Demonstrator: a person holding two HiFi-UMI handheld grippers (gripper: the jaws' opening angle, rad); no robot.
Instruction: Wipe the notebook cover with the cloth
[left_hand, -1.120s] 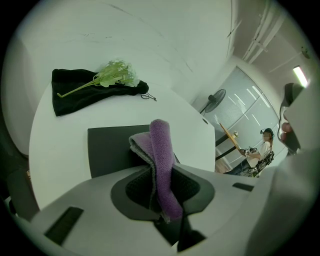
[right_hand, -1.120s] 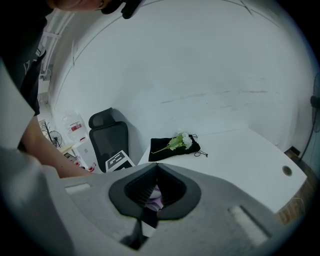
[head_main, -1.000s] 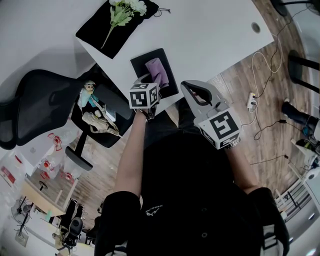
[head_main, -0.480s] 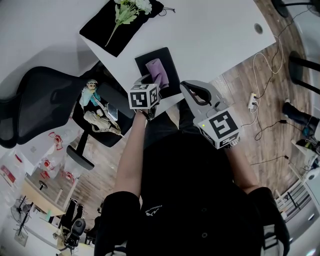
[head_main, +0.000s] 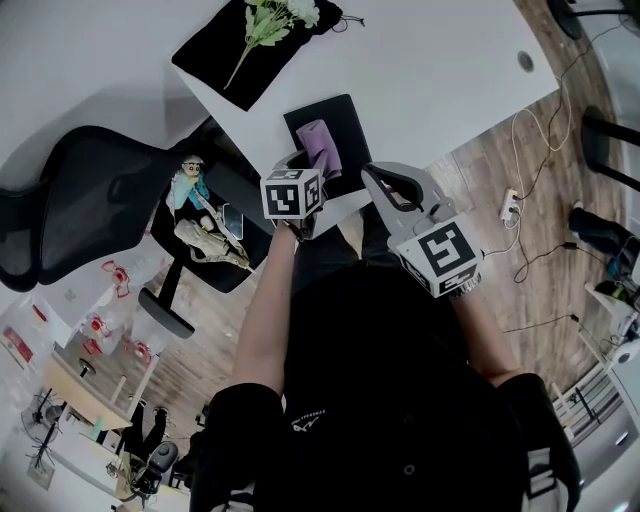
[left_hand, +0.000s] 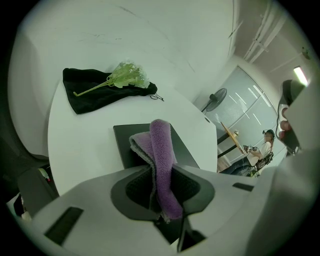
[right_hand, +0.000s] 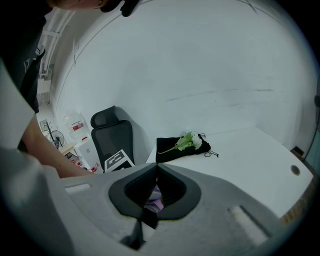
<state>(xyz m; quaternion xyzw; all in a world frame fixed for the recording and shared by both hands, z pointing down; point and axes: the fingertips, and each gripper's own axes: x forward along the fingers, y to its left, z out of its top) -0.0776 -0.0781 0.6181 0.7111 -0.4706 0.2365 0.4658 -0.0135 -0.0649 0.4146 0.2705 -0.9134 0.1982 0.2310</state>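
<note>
Basically, a big white table (head_main: 440, 60) fills the top of the head view, w/ wood floor (head_main: 480, 190) to its R carrying cables and a power strip (head_main: 506, 203). A black office chair (head_main: 80, 190) stands just beside the table's L side. Its seat holds a doll (head_main: 187, 185) and a pale toy figure (head_main: 206, 242). The person's dark-clad torso (head_main: 390, 400) takes the lower middle, both forearms reaching fwd. At the table's far L corner a black bag (head_main: 205, 62) lies flat w/ a sprig of white flowers (head_main: 280, 12) on top.

The black notebook (head_main: 352, 130) lies flat and closed near the table's near edge, well apart from the bag. The L gripper (left_hand: 161, 172) sits at the notebook's near L corner, jaws clamped on a purple cloth (left_hand: 161, 145). The cloth is folded and pinched btwn the pads, and its free end sticks out fwd over the L part of the cover. Can't tell if it presses on the cover.

The R gripper (right_hand: 156, 167) is held at the table's near edge, just R of the notebook's near corner. Its jaws are closed tip to tip w/ nothing btwn them. A bit of the purple cloth shows farther off thru the hollow behind its tips.
</note>
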